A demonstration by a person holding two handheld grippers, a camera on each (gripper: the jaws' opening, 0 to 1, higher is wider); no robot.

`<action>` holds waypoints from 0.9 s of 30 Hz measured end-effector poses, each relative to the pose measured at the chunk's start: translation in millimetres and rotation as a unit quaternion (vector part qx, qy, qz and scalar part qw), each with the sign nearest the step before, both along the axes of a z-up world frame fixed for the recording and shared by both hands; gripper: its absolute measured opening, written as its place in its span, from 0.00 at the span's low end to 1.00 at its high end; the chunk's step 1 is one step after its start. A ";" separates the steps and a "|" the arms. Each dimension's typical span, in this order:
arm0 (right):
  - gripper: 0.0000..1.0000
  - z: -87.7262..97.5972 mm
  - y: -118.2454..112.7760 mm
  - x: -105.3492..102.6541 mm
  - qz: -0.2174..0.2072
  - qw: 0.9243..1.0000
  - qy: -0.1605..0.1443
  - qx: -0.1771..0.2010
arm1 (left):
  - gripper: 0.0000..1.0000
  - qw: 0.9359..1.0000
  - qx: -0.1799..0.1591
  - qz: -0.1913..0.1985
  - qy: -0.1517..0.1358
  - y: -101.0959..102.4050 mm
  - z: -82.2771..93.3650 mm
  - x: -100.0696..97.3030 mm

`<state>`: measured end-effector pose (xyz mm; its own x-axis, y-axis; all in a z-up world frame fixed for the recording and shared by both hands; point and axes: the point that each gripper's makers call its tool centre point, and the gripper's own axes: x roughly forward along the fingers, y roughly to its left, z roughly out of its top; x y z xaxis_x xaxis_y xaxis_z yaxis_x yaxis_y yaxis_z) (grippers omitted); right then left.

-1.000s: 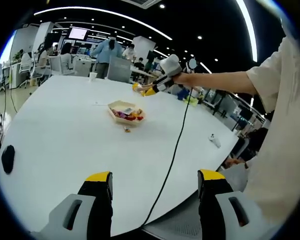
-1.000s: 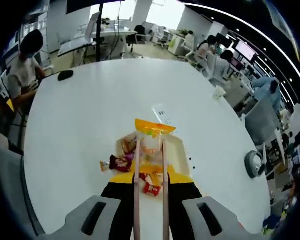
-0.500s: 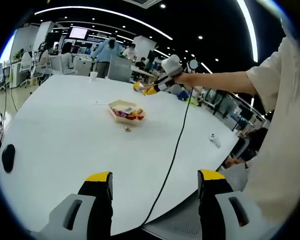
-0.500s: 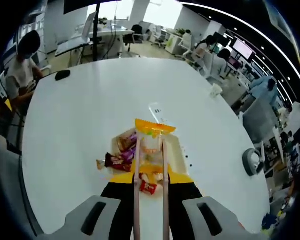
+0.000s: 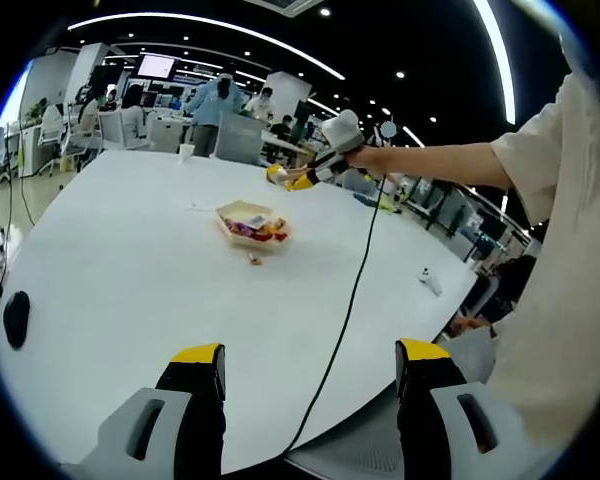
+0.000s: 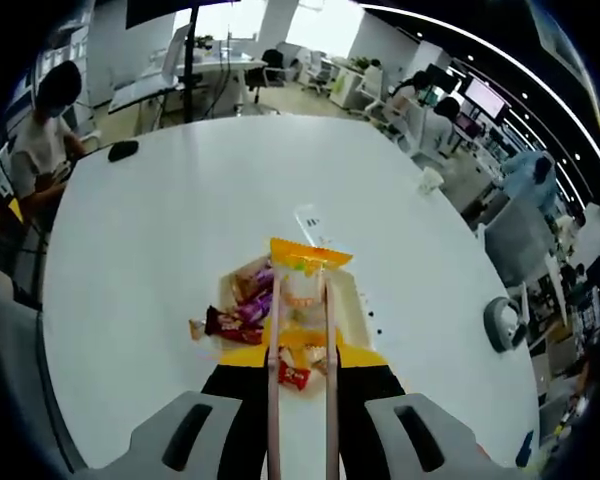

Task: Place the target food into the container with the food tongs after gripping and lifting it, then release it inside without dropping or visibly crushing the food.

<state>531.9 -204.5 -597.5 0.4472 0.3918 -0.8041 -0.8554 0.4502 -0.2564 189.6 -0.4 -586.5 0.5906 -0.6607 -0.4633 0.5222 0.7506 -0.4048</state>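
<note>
While clamped in tongs (image 6: 300, 330), yellow-topped snack packet (image 6: 308, 268)

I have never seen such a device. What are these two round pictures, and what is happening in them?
A person holds one hand tool in each hand, and each tool carries a camera. The left gripper view looks across a white table at the tray of wrapped snacks and at the right gripper held above it. The right gripper view looks down along pale tongs, which pinch an orange snack packet above the tray. The left gripper is open and holds nothing.
</note>
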 end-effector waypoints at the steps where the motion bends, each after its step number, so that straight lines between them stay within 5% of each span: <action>1: 0.22 -0.3 0.2 -0.3 0.000 1.000 0.001 0.000 | 0.68 1.000 0.000 0.000 0.001 0.0 -0.1 -0.1; 27: 0.23 -0.7 -0.4 5.1 -0.002 1.000 -0.006 -0.001 | 0.68 1.000 0.000 -0.001 0.002 -0.5 -0.6 -0.2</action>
<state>537.0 -204.9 -598.2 0.4584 0.3885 -0.7993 -0.8501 0.4541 -0.2668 189.4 -0.9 -587.1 0.5881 -0.6618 -0.4650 0.5215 0.7497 -0.4074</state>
